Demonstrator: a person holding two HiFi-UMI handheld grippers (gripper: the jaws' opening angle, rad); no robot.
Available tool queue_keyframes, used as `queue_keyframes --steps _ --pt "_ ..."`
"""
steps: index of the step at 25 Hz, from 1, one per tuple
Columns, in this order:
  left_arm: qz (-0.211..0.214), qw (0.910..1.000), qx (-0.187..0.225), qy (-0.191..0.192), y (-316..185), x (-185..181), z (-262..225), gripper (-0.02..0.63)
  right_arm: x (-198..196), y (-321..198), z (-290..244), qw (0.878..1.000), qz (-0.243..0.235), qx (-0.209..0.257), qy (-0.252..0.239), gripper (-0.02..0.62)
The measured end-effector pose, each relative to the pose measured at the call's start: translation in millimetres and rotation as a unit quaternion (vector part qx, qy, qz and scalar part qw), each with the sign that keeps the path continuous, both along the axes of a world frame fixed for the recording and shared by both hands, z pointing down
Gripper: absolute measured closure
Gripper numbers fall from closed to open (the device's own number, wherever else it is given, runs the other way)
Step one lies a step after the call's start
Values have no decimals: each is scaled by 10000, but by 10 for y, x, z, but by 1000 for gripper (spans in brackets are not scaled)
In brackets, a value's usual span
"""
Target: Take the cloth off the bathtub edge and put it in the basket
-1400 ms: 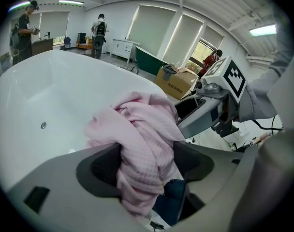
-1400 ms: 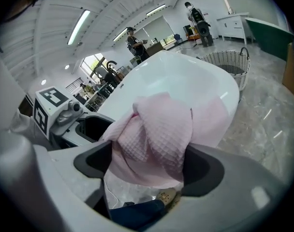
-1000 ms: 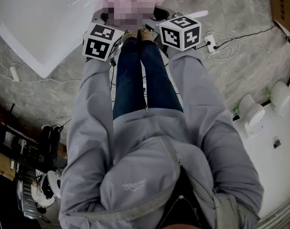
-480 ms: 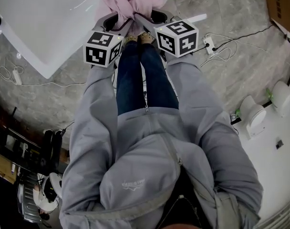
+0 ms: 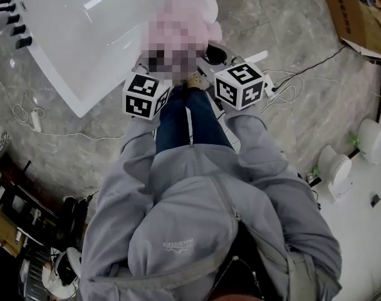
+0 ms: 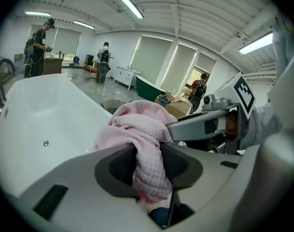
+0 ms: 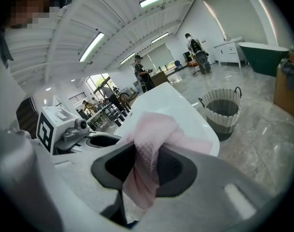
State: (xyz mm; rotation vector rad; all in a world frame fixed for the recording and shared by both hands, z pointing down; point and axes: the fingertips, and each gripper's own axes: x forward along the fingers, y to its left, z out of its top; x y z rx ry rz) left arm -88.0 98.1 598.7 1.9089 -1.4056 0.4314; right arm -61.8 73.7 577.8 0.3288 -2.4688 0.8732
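The pink waffle cloth is bunched over the near end of the white bathtub, partly under a mosaic patch. My left gripper grips its left part. In the left gripper view the jaws are closing with the cloth pinched between the pads. My right gripper holds the other part, and the right gripper view shows the cloth squeezed between its pads. A woven basket stands on the floor past the tub's end and is also visible as the basket in the left gripper view.
A power strip with cables lies on the marble floor right of my legs. A cardboard box sits at the far right, and white fixtures stand along the right wall. People stand in the background.
Both grippers have gathered the cloth into a tighter bunch between them. The head view now takes in more of the tub, and the grippers sit lower in the picture.
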Motion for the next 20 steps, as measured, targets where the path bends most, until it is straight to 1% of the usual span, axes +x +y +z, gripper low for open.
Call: queue_keyframes --steps 5,10,15,20 --pt "119 9984 531 -157 -116 76 -753 469 103 -91 -756 9982 264 413 -344 472" --pt "240 9937 1058 -268 -162 231 -1459 471 279 -114 -1467 9934 412 864 -634 474" --pt "380 9866 1550 -330 -280 361 -2014 472 425 -203 -2028 9860 614 1310 -829 474" --pt "595 9785 1944 -350 -309 542 -2443 472 624 -201 -2458 9767 853 1687 -1016 474"
